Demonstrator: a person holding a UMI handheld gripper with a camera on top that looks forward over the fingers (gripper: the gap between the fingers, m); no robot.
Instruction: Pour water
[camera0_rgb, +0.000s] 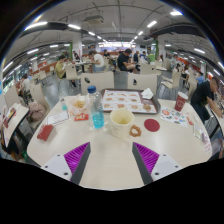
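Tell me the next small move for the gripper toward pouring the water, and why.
Probably ease forward and a little left toward the water bottle. The gripper is open and holds nothing, its pink-padded fingers well short of the bottle, which stands upright on the white table just left of the cup. The bottle must be grasped before anything can be poured.

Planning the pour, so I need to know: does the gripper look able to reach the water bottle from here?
Probably yes. The gripper has its fingers open, and the table ahead of them is bare up to the water bottle, which stands upright beside the cup.
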